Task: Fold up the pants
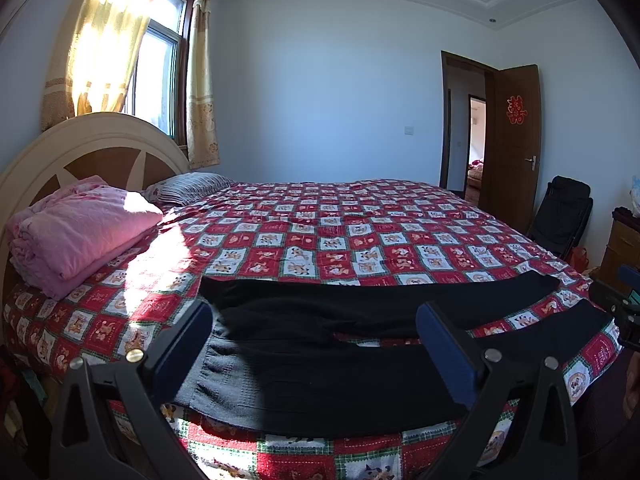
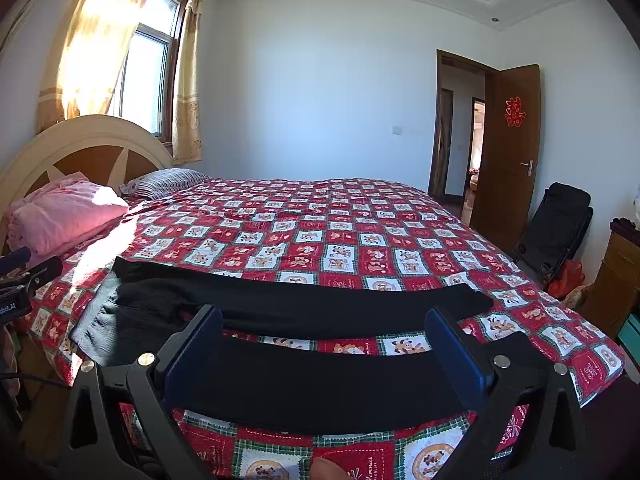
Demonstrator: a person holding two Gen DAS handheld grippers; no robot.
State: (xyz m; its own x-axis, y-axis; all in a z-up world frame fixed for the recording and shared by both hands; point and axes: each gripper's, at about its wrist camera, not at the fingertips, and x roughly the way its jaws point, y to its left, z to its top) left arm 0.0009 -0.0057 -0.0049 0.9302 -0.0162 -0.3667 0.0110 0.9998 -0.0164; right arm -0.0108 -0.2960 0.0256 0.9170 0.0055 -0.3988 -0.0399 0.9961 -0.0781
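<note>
Pants lie flat along near edge of bed, legs apart, waistband toward headboard. Left gripper and right gripper hover over near leg, jaws spread wide, grasping nothing. Bedspread beyond is bare.

Both cameras are sitting low at the near edge of the bed, looking across it toward the far wall and the open door. The left wrist view is hovering close over the waist end of the pants, the right wrist view over their legs. Both are sharing the headboard and window.
</note>
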